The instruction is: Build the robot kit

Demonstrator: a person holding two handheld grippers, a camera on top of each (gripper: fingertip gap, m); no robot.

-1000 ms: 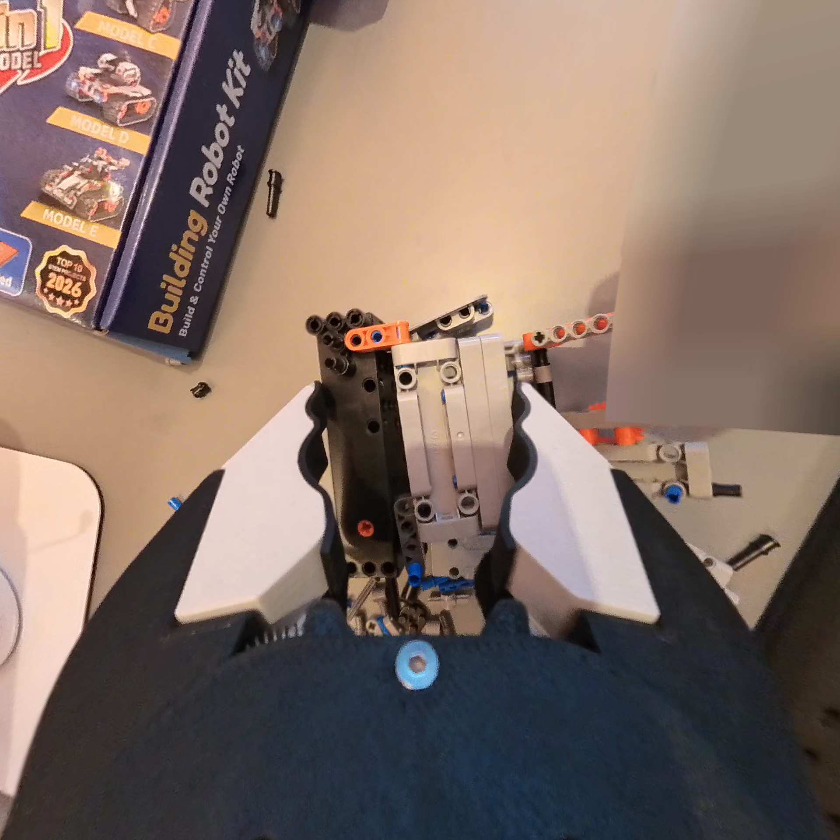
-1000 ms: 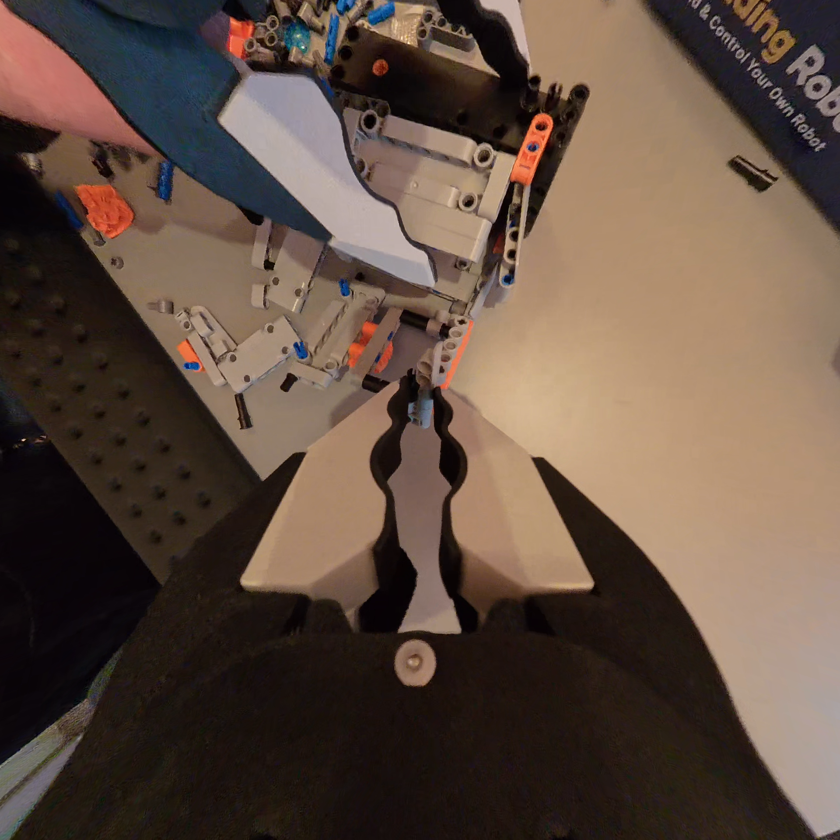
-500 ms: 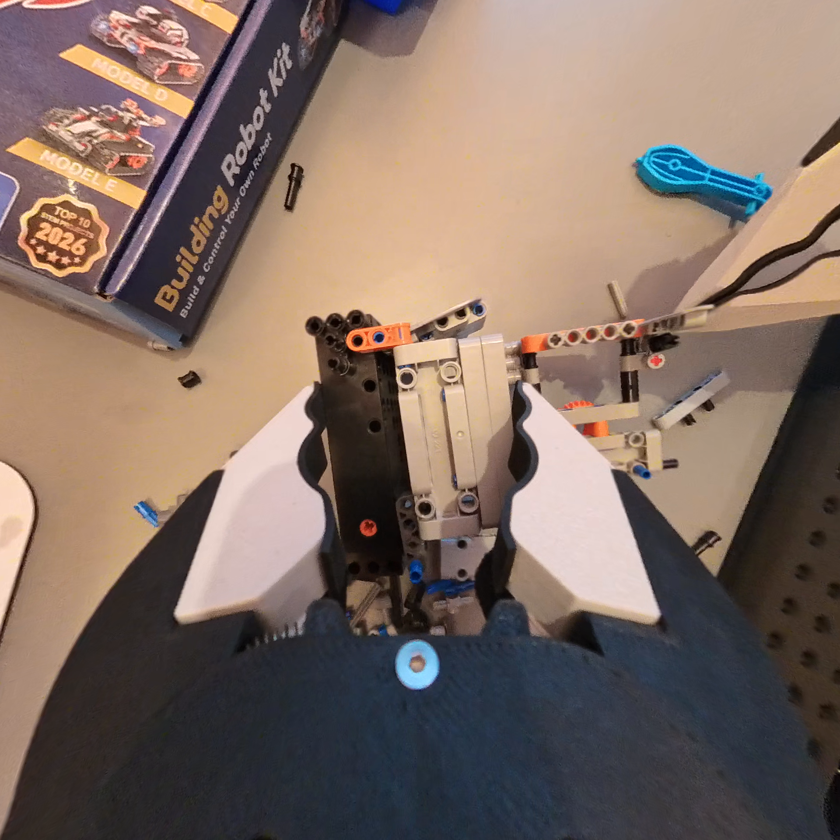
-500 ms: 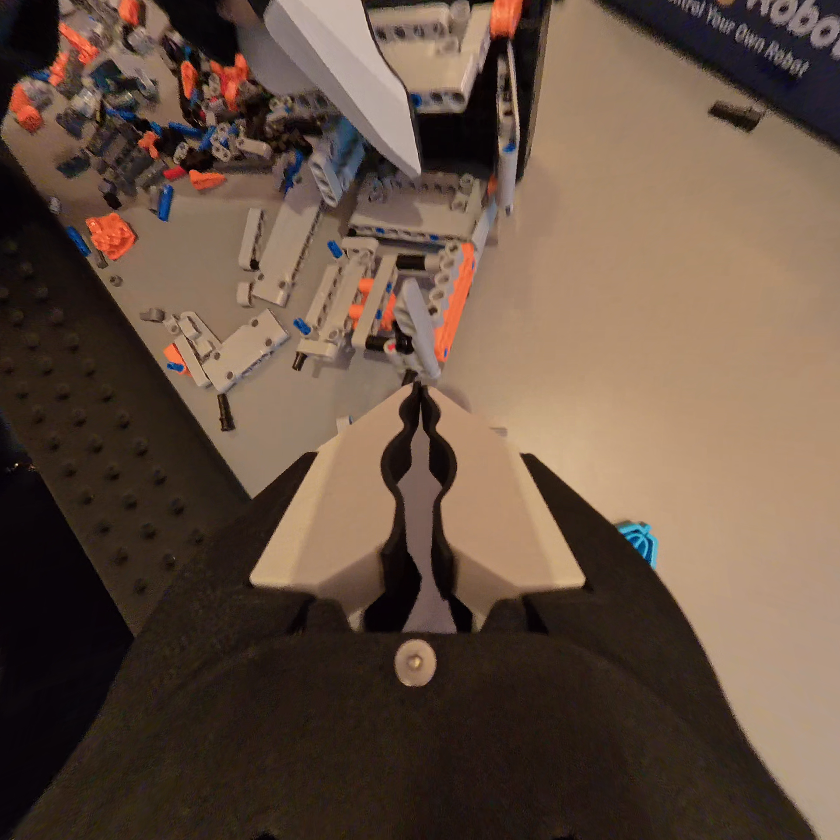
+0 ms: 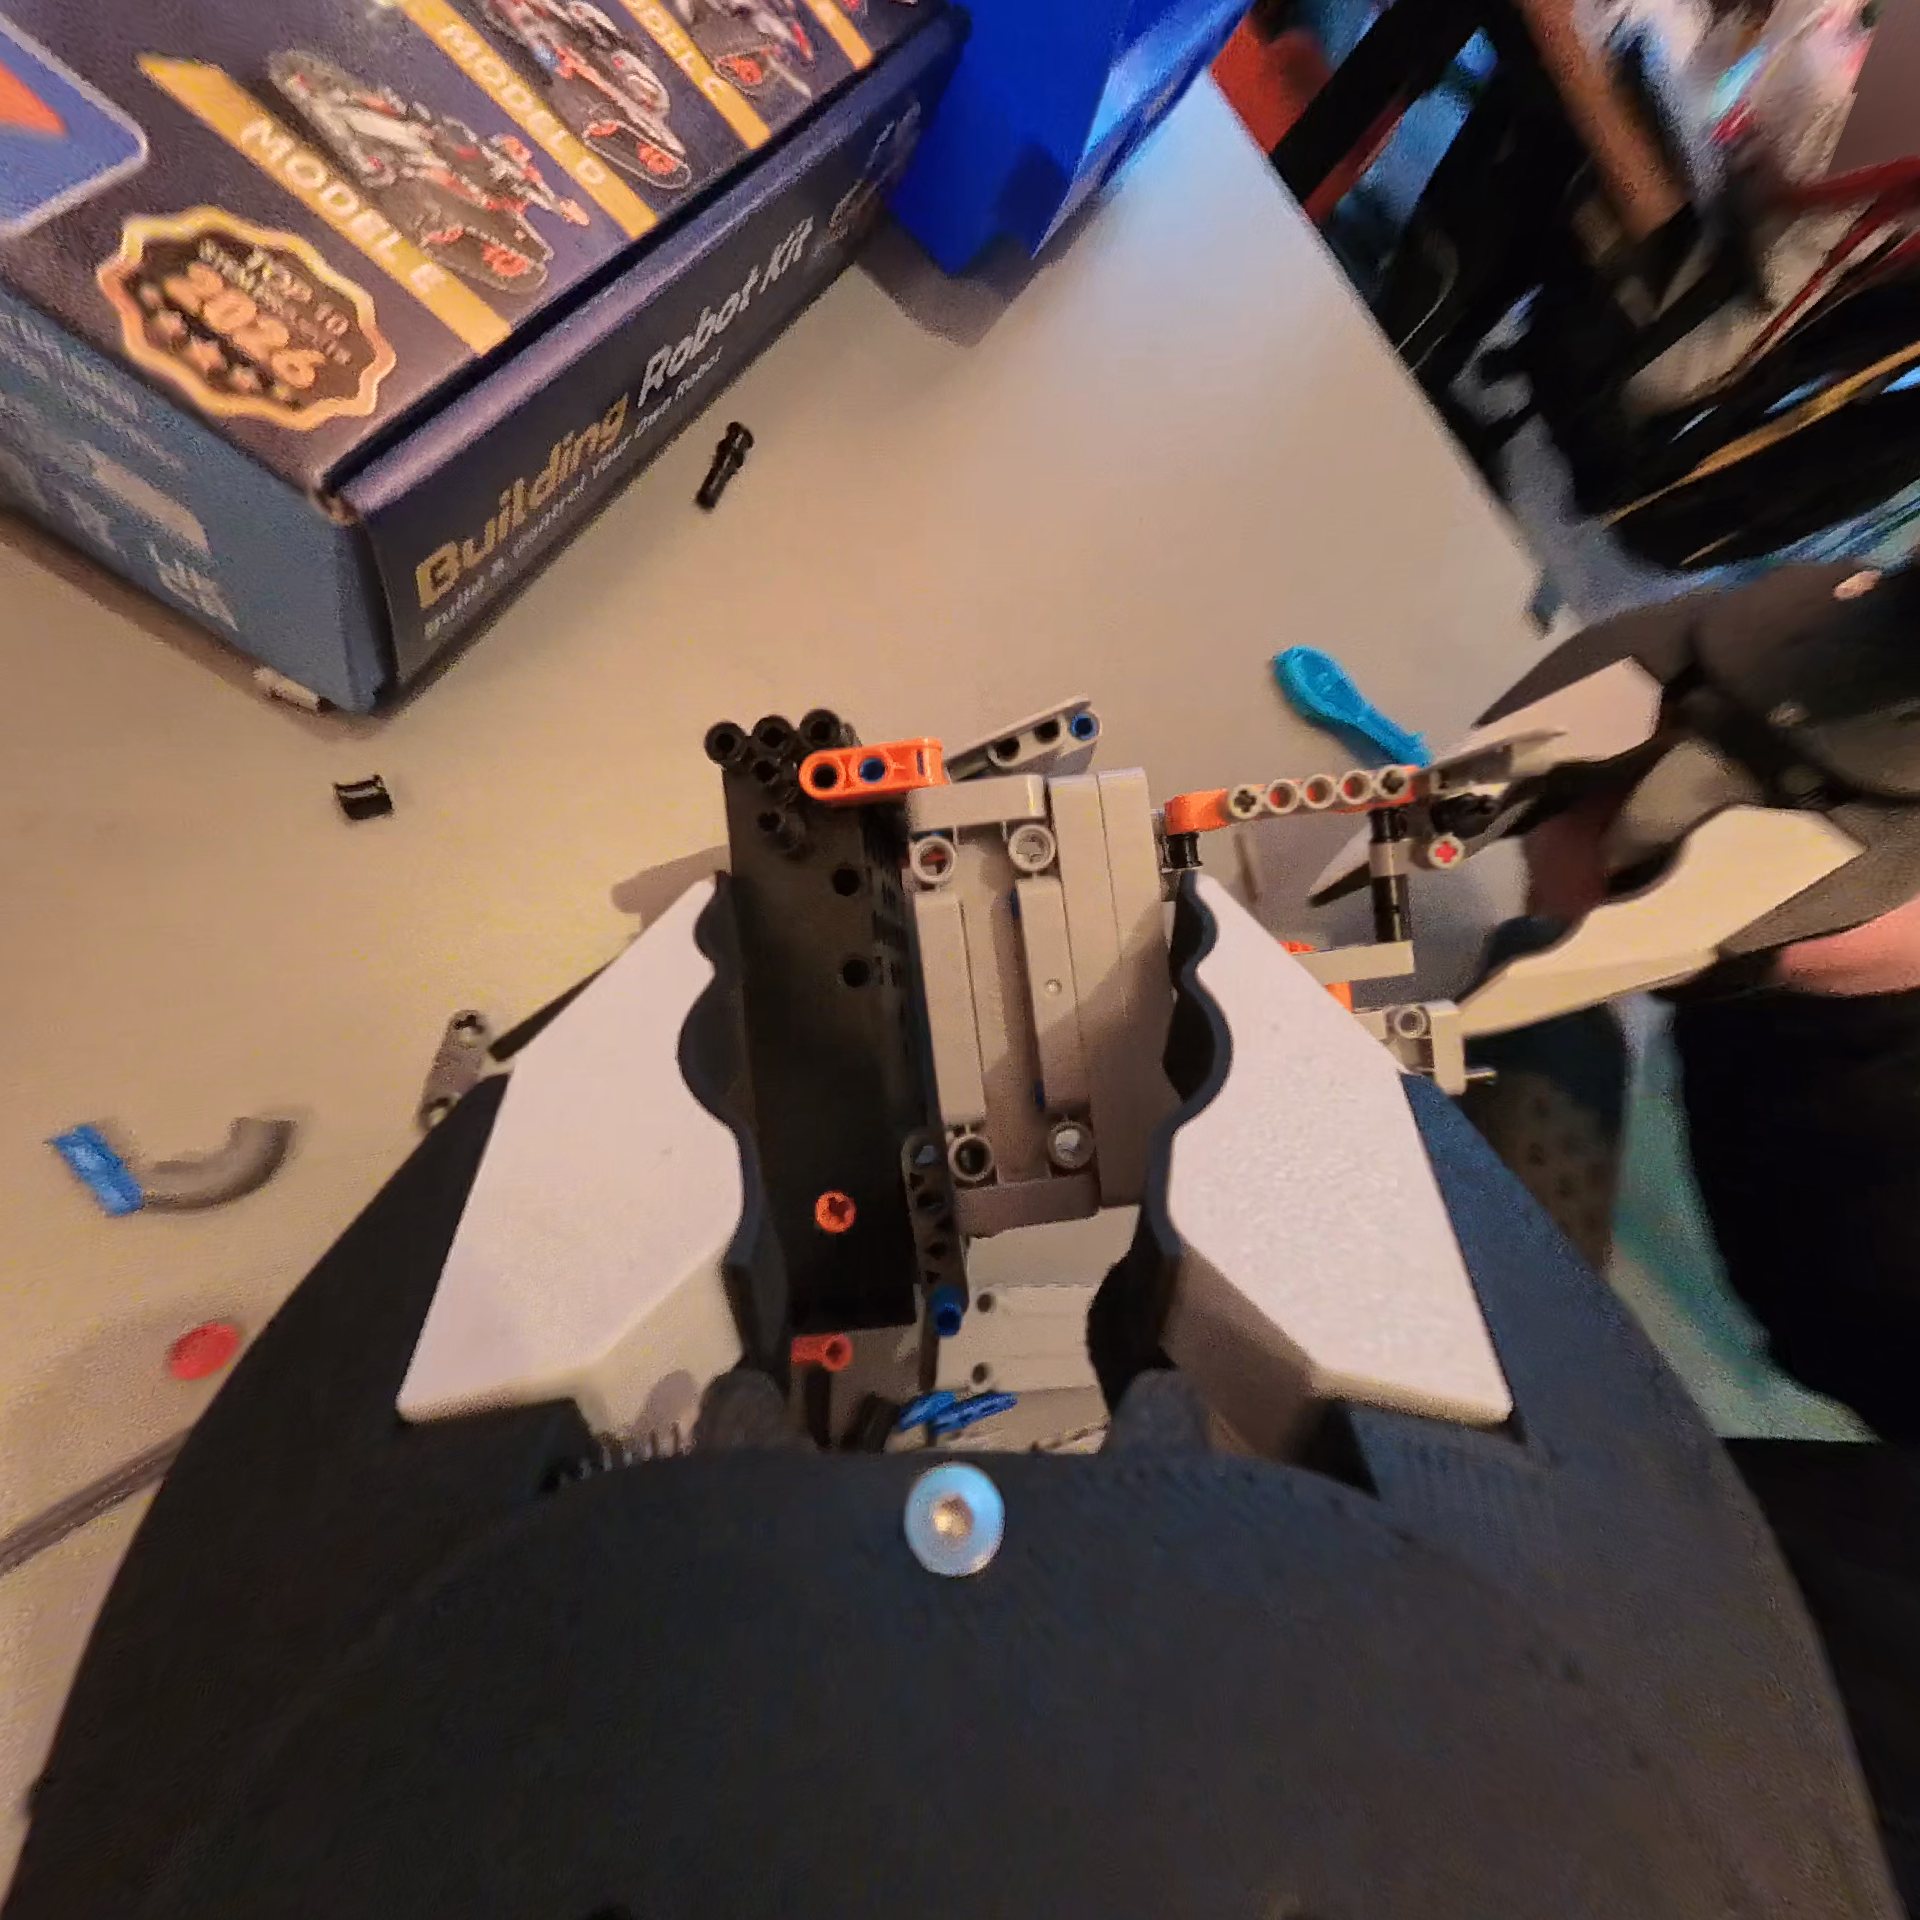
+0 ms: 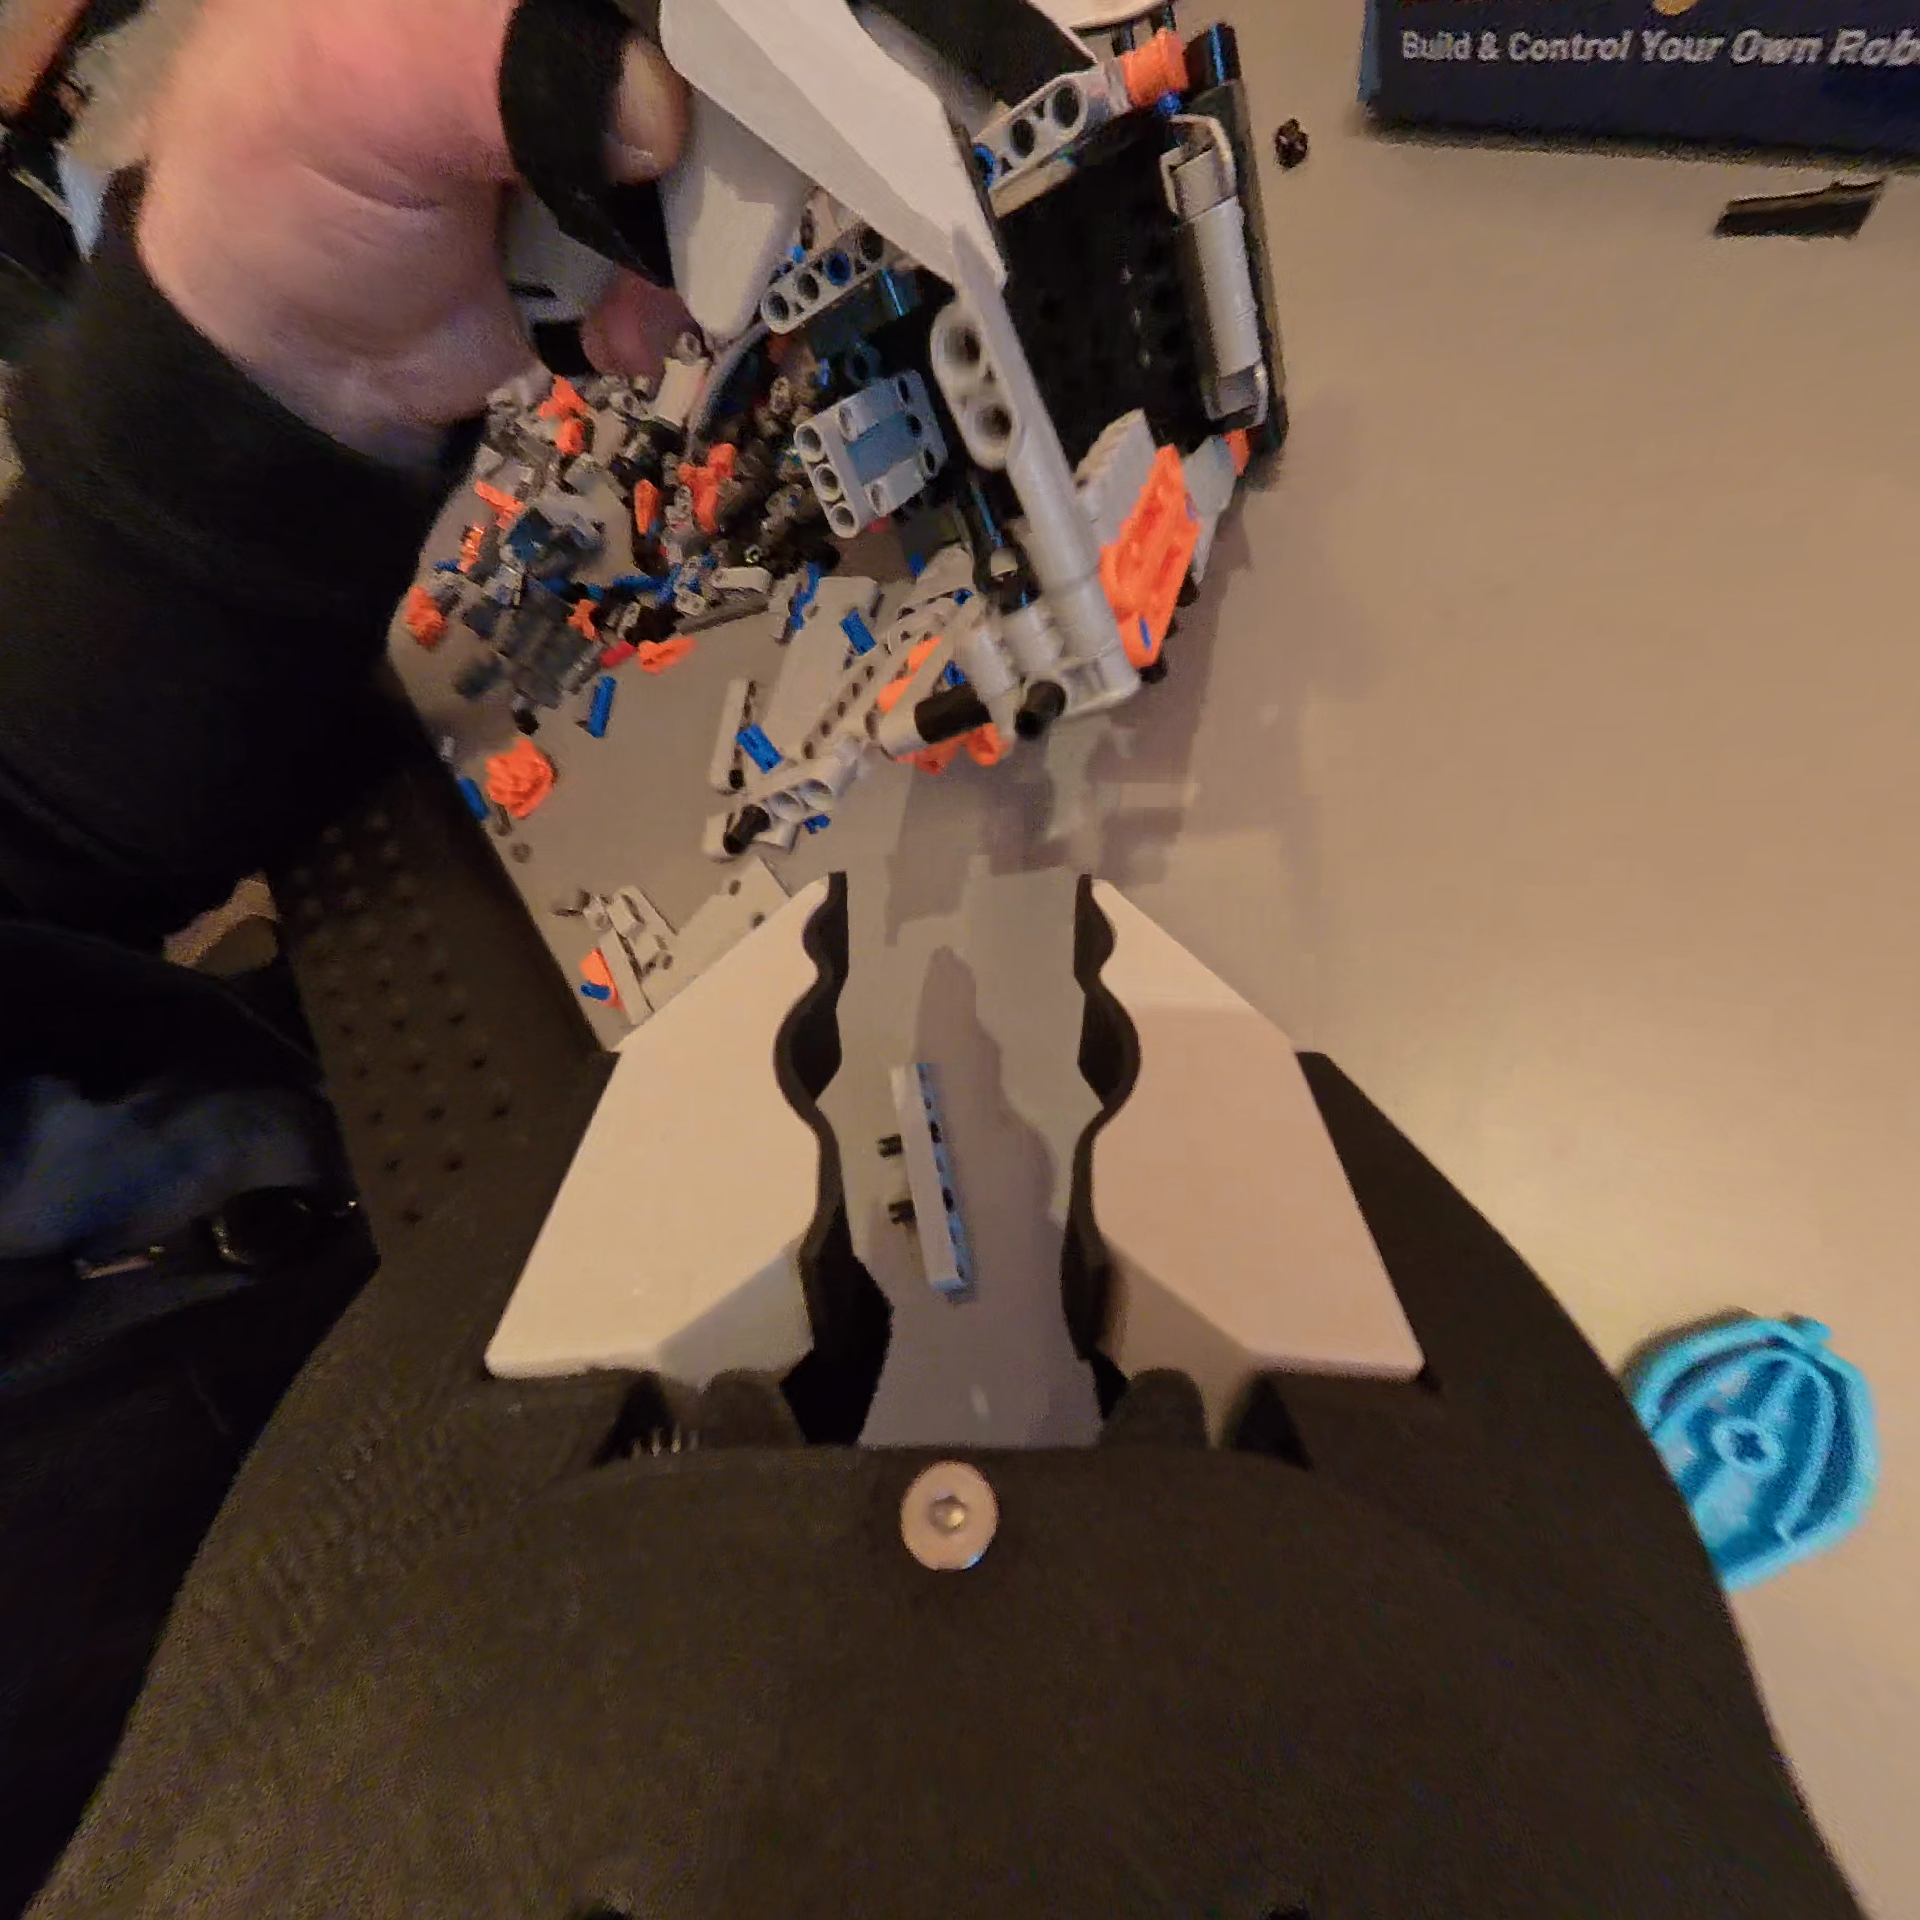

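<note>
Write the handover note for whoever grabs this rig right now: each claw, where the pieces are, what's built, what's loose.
Left claw: shut on the brick assembly, a black and grey block with an orange beam on top, held above the table.
Right claw: open, empty, over a loose grey beam lying on the table between its fingers.
Nearby: pile of loose bricks under the left claw, blue tool beside the right claw, kit box at the far left.
Built: the block with its side arm attached.
Loose: the grey beam and the pile.
</note>
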